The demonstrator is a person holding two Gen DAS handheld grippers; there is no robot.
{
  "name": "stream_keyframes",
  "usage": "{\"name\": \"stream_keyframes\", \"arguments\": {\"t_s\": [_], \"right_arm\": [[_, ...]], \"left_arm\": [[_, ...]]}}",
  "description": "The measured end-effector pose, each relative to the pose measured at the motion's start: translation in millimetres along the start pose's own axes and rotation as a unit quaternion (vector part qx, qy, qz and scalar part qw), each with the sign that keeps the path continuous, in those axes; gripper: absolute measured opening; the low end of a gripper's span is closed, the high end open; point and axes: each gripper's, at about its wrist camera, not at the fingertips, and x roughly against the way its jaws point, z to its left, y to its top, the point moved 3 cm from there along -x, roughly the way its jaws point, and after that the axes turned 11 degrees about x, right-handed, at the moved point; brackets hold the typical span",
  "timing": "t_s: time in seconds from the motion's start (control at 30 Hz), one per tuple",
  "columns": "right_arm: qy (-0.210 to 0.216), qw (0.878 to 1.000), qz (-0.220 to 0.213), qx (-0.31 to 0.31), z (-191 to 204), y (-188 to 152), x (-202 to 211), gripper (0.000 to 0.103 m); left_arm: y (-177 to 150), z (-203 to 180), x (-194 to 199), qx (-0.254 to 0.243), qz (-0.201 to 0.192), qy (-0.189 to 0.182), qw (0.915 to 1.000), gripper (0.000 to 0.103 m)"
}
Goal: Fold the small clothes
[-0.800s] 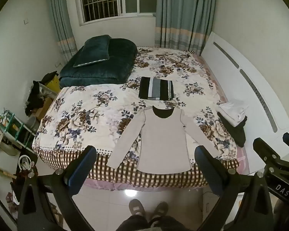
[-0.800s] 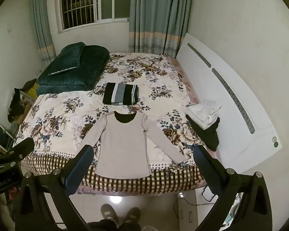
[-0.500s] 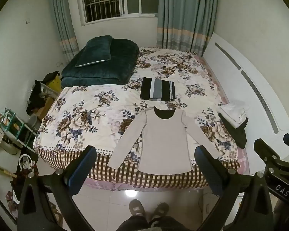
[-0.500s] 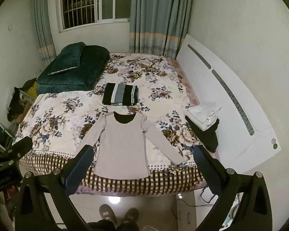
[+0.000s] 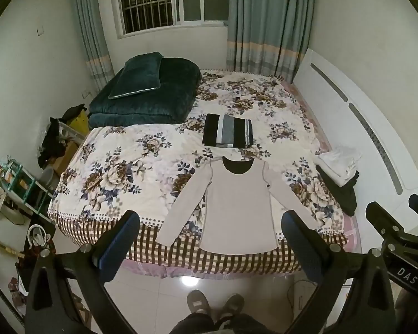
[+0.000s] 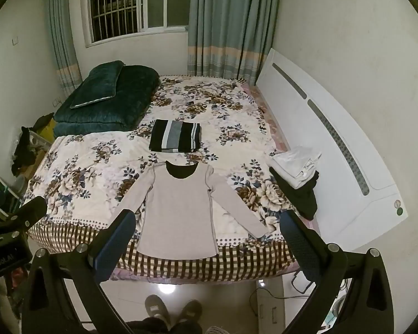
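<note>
A pale grey long-sleeved top (image 5: 238, 206) (image 6: 178, 211) lies flat at the near edge of the floral bed (image 5: 119, 172) (image 6: 78, 161), sleeves spread, hem over the checked border. A folded black and grey striped garment (image 5: 228, 135) (image 6: 175, 136) lies just behind it. My left gripper (image 5: 209, 239) is open and empty, held high above the floor in front of the bed. My right gripper (image 6: 206, 236) is open and empty, at the same height. Each gripper shows at the edge of the other's view.
A pile of white and black clothes (image 5: 340, 175) (image 6: 298, 178) sits at the bed's right edge by the white headboard (image 6: 334, 144). A dark green quilt and pillow (image 5: 145, 91) lie at the back left. Shelves and clutter (image 5: 19, 183) stand left. My shoes (image 5: 214, 303) are on the tiled floor.
Both views have shifted a little; the bed and top sit slightly lower and further in frame. Both grippers stay open. The clothes have not moved.
</note>
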Motion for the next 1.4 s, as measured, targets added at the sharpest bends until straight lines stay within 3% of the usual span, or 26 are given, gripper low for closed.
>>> {"name": "stream_keyframes", "arguments": {"t_s": [1.4], "right_arm": [[0.005, 1.000, -0.002, -0.002, 6, 4, 0, 0.103]], "left_arm": [[11, -11, -3, -0.002, -0.004, -0.001, 1.0000, 0.103]]}}
